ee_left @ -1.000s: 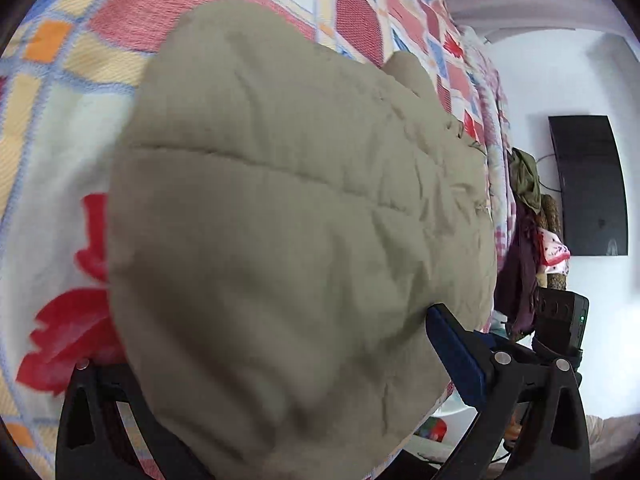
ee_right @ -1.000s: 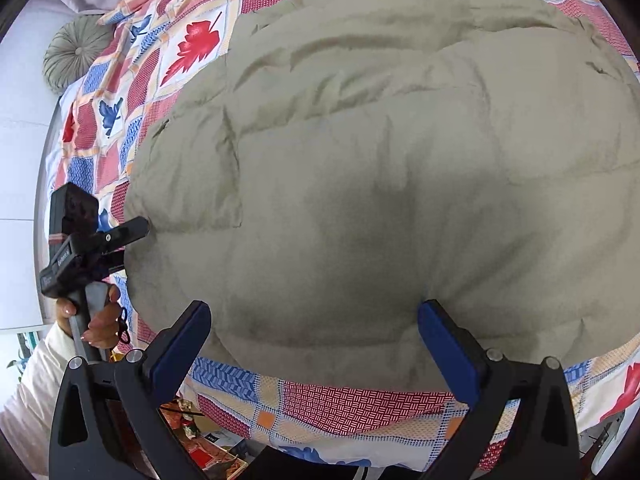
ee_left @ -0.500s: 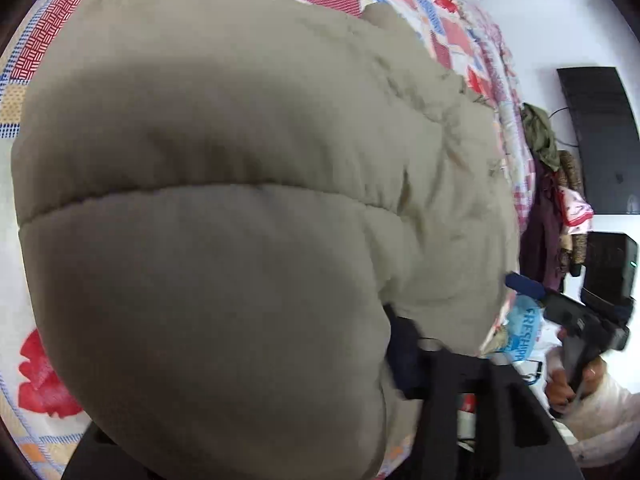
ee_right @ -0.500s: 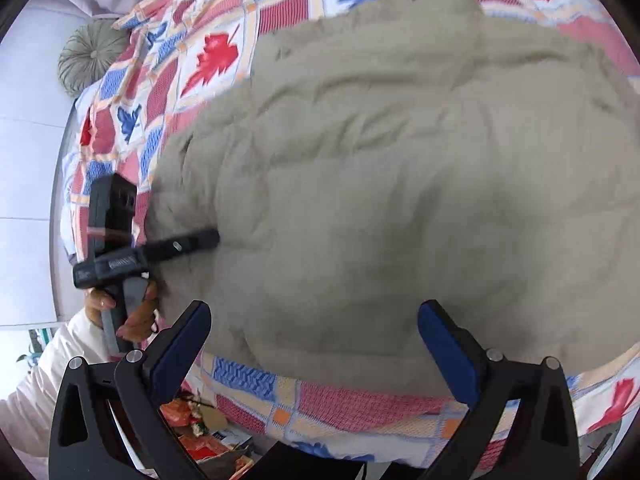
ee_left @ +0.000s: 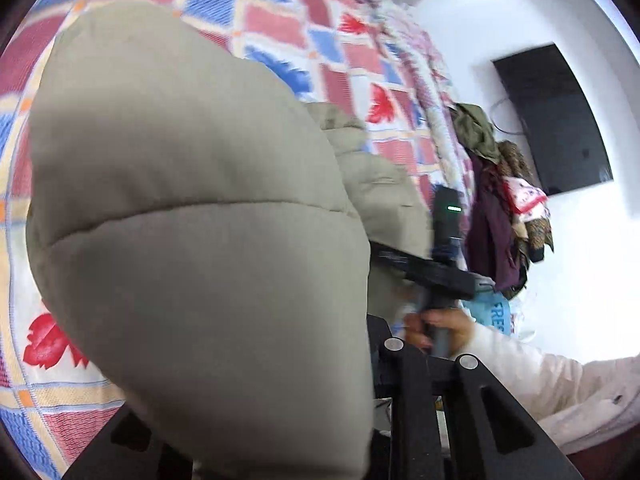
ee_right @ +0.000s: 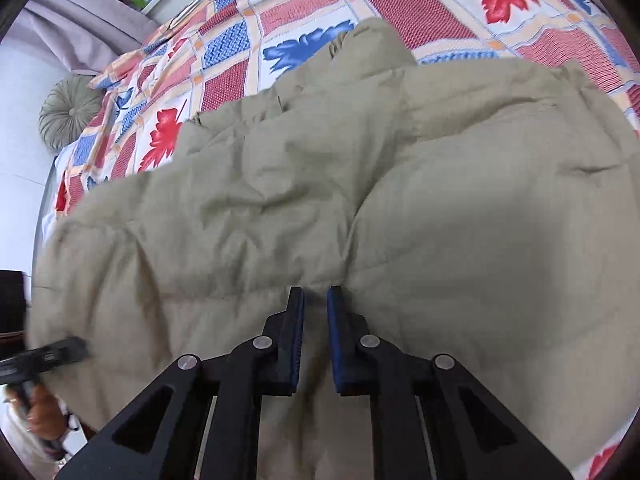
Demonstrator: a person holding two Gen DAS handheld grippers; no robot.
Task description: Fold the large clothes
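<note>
A padded khaki jacket (ee_right: 360, 208) was spread across a bed covered by a leaf-patterned quilt (ee_right: 460, 4) in red, blue and white checks. In the right wrist view, the right gripper (ee_right: 316, 300) was seen with its blue-padded jaws drawn close together, having just been closing, and a pinch of the jacket's near edge was clamped between them at a quilted seam. The left gripper (ee_right: 68, 350) was seen at that view's lower left edge, held by a hand (ee_right: 40, 412) and buried in the jacket's side edge.

In the left wrist view, a bulging fold of the jacket (ee_left: 192, 232) was raised close before the camera and hid the left gripper's fingertips; its jaws had just been closing, and the fabric appeared to be clamped between them. The right gripper's body (ee_left: 436, 272) and the hand (ee_left: 440, 328) holding it, with a pale sleeve (ee_left: 560, 392), were seen blurred beyond the fold. A dark wall-mounted screen (ee_left: 556, 120) and a pile of hanging clothes (ee_left: 496, 200) were visible past the bed's edge. A round green cushion (ee_right: 68, 112) lay at the bed's far corner.
</note>
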